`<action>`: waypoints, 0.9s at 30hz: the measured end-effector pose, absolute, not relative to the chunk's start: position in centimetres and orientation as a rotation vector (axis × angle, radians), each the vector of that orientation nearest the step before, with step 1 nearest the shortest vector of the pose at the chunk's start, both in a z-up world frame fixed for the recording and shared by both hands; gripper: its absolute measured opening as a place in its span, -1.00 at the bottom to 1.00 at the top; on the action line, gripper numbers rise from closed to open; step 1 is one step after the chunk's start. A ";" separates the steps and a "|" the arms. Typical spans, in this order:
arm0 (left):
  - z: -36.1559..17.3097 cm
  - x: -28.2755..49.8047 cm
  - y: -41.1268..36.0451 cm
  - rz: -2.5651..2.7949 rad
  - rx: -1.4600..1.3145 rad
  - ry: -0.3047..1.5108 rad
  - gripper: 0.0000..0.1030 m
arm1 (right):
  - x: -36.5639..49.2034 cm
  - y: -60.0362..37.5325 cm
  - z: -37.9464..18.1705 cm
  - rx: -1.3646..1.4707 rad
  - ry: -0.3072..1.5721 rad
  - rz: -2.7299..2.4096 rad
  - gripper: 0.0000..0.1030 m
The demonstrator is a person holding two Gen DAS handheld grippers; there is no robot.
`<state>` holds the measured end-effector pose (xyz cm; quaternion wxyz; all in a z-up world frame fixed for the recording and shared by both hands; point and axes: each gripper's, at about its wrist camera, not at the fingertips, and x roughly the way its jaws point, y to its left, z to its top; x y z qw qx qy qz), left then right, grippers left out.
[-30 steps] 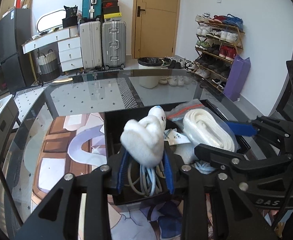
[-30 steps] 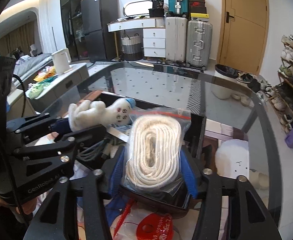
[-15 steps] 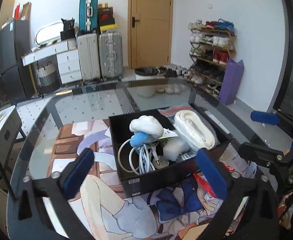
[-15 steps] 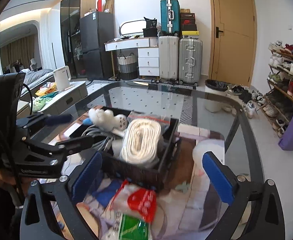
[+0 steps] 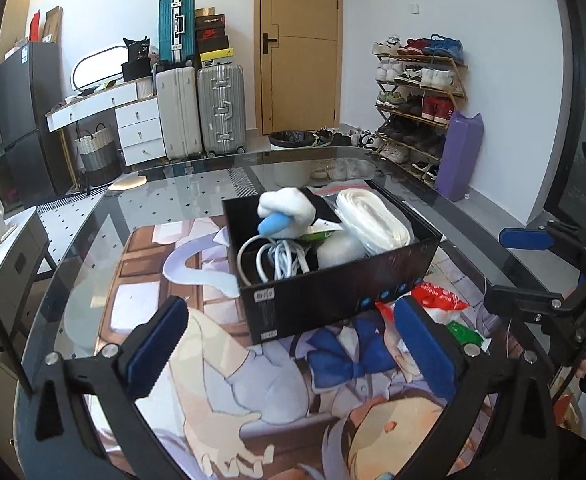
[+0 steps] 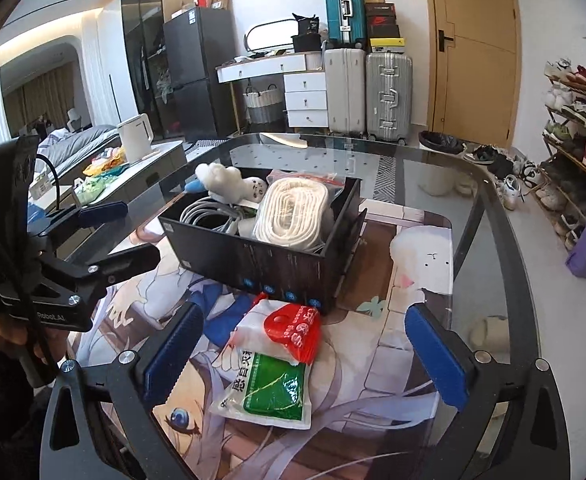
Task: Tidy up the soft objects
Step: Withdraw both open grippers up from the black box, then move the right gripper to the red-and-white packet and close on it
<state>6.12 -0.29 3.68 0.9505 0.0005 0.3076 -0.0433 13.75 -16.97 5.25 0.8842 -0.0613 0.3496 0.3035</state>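
The left tongs (image 5: 289,344) stand wide apart with nothing between their blue pads, back from the black rectangular storage box (image 5: 345,296) on the glass tabletop (image 5: 93,216). Inside the box, from left to right, lie coiled white cables (image 5: 273,258), a white plush toy with a blue tip (image 5: 285,210) resting on top, and a clear bag of coiled white rope (image 5: 373,220). The right tongs (image 6: 303,354) likewise gape empty, above a plastic packet with red and green labels (image 6: 273,364) lying on the printed mat (image 6: 405,344) before the box.
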 end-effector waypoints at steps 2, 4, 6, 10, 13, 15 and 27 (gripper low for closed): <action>3.6 5.8 -0.2 -0.081 0.002 0.629 1.00 | 13.6 -16.9 5.1 -0.133 0.738 0.636 0.98; 3.4 5.6 -0.1 -0.082 0.002 0.628 1.00 | 13.5 -16.8 4.8 -0.142 0.752 0.637 0.98; 3.4 5.6 -0.1 -0.077 0.003 0.632 1.00 | 13.7 -16.7 4.5 -0.145 0.767 0.641 0.98; 3.3 5.5 -0.1 -0.081 0.010 0.634 1.00 | 14.0 -16.5 3.6 -0.169 0.815 0.653 0.98; 3.1 5.6 0.0 -0.086 0.015 0.639 1.00 | 14.0 -16.4 3.1 -0.184 0.831 0.662 0.98; 3.0 5.6 -0.2 -0.087 0.021 0.642 1.00 | 14.1 -16.3 2.9 -0.176 0.835 0.663 0.98; 2.7 5.8 0.1 -0.080 0.013 0.659 1.00 | 14.4 -13.7 2.0 -0.100 0.832 0.738 0.98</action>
